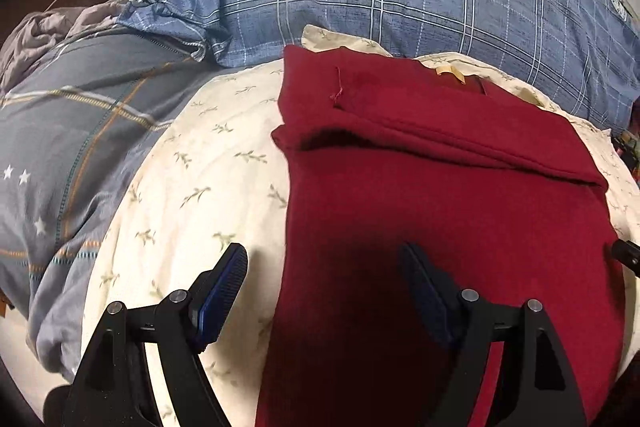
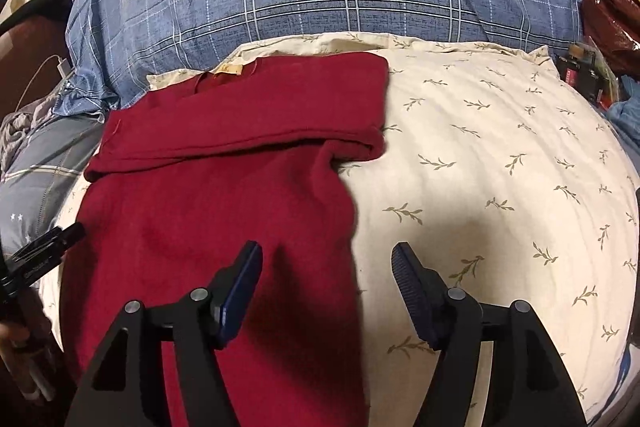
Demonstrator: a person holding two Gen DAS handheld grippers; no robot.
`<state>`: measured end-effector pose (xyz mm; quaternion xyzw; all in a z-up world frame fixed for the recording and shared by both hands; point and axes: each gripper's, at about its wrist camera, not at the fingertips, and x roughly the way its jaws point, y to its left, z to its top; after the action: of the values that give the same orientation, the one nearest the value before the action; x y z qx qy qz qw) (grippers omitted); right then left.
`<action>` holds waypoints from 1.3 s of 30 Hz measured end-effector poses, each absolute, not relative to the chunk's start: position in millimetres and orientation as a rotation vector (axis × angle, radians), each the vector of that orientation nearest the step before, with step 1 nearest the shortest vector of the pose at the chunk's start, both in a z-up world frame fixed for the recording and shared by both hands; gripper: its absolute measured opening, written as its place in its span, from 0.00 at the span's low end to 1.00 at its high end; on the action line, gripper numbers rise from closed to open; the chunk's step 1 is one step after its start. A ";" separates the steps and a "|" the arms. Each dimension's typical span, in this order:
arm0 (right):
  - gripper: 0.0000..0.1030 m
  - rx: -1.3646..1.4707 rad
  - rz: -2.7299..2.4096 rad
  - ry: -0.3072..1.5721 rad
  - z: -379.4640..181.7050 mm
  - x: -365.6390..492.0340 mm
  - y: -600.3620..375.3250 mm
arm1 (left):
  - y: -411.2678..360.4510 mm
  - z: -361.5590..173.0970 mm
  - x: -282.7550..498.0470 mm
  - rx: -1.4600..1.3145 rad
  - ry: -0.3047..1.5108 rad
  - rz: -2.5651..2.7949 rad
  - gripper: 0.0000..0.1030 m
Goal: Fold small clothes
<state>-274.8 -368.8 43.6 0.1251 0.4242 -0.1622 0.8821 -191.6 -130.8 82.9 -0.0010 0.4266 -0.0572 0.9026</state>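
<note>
Red garment on the cream pillow, soft and limp (grip its near hem corners); left gripper wide, empty; right gripper apart, empty.

Dark red garment, knit or fleece by the look, lies flat on a cream leaf-print pillow. Far part folded over into a band across its width; tan label at far edge. Near part smooth, runs toward the camera.
</note>
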 end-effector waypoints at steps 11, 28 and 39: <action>0.06 0.272 -0.265 0.822 27.9 -267.1 -371.9 | -96.9 84.9 -217.2 -0.064 0.905 -0.059 0.76; 0.30 0.386 -0.236 0.792 49.5 -322.4 -380.2 | -88.0 92.2 -252.0 -0.059 0.921 -0.065 0.76; 0.51 0.352 -0.148 0.898 30.3 -371.9 -346.4 | -92.8 97.0 -276.5 -0.027 0.921 -0.087 0.76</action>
<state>-371.9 -346.4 30.3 0.1692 0.4312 -0.0711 0.8834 -276.5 -92.8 97.0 -0.0131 0.4443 -0.0419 0.8948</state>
